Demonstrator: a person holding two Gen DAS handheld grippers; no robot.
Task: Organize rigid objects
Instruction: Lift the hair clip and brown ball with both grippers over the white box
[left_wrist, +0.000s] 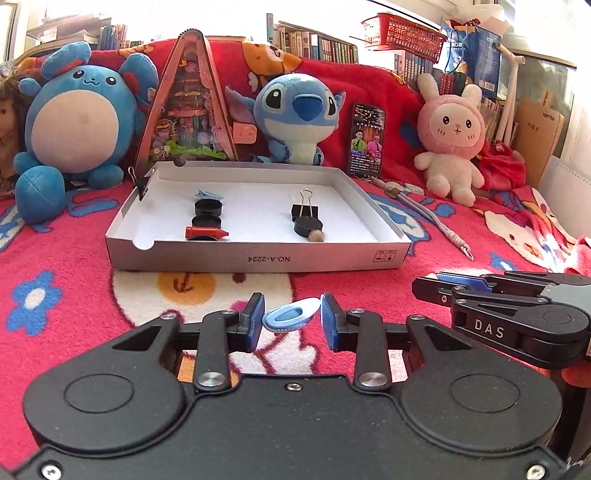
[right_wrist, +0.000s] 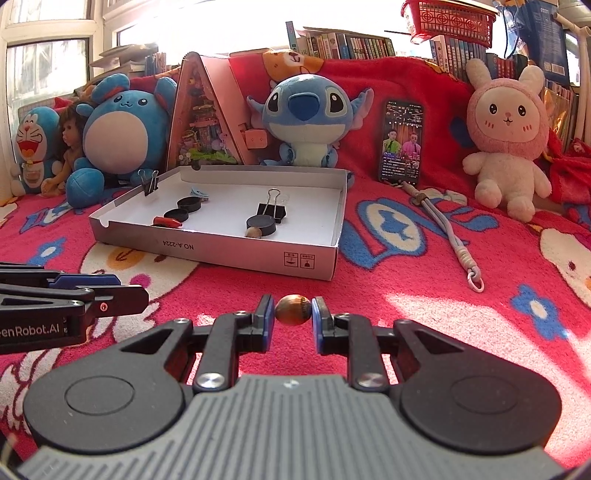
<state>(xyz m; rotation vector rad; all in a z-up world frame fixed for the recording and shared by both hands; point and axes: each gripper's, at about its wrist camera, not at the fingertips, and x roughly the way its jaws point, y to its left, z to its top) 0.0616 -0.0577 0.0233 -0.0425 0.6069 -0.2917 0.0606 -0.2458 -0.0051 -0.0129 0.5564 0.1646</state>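
My left gripper (left_wrist: 291, 318) is shut on a light blue hair clip (left_wrist: 290, 315), held just above the red blanket in front of the white cardboard tray (left_wrist: 258, 256). My right gripper (right_wrist: 293, 314) is shut on a brown wooden bead (right_wrist: 293, 309), off the tray's near right corner (right_wrist: 325, 266). Inside the tray lie two black round lids (left_wrist: 208, 214), a red clip (left_wrist: 206, 232), a blue clip (left_wrist: 207, 192), a black binder clip (left_wrist: 305, 211), another black lid (left_wrist: 307, 226) and a brown bead (left_wrist: 316, 236). A small binder clip (right_wrist: 150, 183) grips the tray's left wall.
Plush toys line the back: a round blue one (left_wrist: 74, 125), a blue alien (left_wrist: 295, 110), a pink rabbit (left_wrist: 452, 136). A triangular tin (left_wrist: 186, 107) and a phone (left_wrist: 365, 138) lean there. A lanyard (left_wrist: 428, 218) lies right of the tray. The right gripper's fingers (left_wrist: 443, 286) show at right.
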